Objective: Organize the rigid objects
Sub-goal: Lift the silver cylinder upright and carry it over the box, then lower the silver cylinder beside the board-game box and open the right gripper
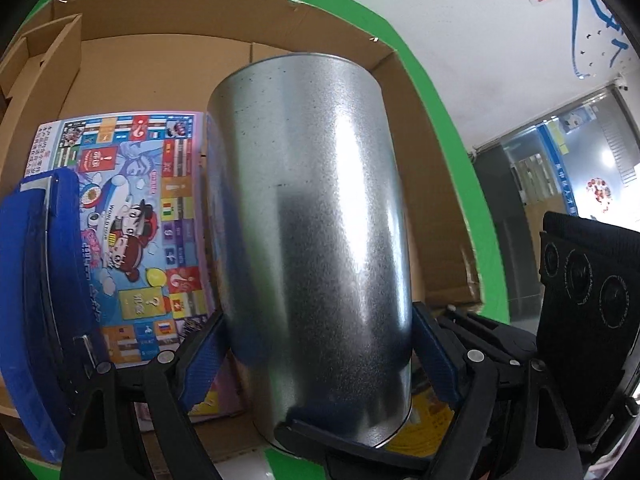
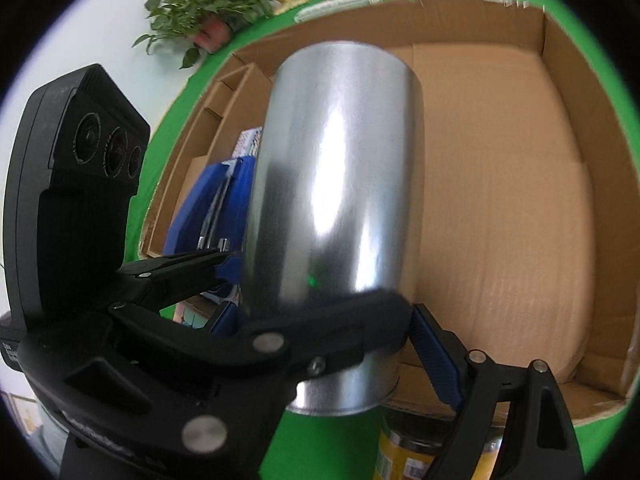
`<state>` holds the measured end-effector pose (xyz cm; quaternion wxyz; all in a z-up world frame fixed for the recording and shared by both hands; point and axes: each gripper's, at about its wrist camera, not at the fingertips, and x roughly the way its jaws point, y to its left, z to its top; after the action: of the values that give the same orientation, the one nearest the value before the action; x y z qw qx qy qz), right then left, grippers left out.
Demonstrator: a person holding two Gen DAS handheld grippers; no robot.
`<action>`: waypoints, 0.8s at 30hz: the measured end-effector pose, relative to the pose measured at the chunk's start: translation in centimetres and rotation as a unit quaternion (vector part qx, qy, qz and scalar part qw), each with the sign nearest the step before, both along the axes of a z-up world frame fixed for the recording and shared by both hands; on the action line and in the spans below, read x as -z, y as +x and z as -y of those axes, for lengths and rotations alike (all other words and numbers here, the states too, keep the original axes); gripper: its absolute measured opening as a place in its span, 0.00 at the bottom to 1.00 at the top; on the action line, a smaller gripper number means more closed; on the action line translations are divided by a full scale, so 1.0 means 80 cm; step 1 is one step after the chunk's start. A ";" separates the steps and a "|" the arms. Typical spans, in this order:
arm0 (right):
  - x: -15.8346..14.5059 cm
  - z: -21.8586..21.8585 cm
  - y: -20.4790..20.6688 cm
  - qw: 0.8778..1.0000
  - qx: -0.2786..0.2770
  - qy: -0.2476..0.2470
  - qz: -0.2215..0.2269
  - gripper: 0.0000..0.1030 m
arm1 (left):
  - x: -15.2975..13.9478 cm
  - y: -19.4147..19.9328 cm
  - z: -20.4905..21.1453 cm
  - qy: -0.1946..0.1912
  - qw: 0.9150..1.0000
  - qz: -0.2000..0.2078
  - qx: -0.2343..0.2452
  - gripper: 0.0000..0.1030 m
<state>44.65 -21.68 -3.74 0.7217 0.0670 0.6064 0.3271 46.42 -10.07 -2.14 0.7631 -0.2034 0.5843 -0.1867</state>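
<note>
While both grippers [image 1: 316, 356] [image 2: 320, 344] clamp a silver tin [image 1: 312, 220], cardboard box [image 2: 500, 200] below, green tabletop [image 1: 448, 160], white wall [image 1: 460, 20].

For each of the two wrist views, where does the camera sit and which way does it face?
Left wrist: on the left gripper, angled down into the cardboard box; its blue pads clamp the metal can; the right gripper's black housing shows.
Right wrist: on the right gripper, facing the box's bare floor; left gripper visible.
Shared: can, box, blue folder, board game.
</note>
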 end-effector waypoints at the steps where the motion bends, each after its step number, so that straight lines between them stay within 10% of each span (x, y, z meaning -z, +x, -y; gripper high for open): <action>1: 0.004 0.000 0.000 1.000 0.001 0.004 -0.014 0.84 | 0.001 0.002 0.000 -0.005 1.000 -0.002 0.002 0.82; 20: -0.018 0.025 -0.022 1.000 -0.002 0.007 0.014 0.76 | 0.013 -0.007 -0.001 -0.004 1.000 0.001 -0.019 0.82; 24: -0.011 0.015 -0.016 1.000 0.007 -0.010 0.018 0.76 | -0.016 -0.010 -0.010 0.021 0.998 0.053 -0.038 0.81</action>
<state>43.39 -22.85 -2.90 0.7356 0.0583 0.5959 0.3168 45.64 -9.27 -0.84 0.8036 -0.1988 0.5390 -0.1556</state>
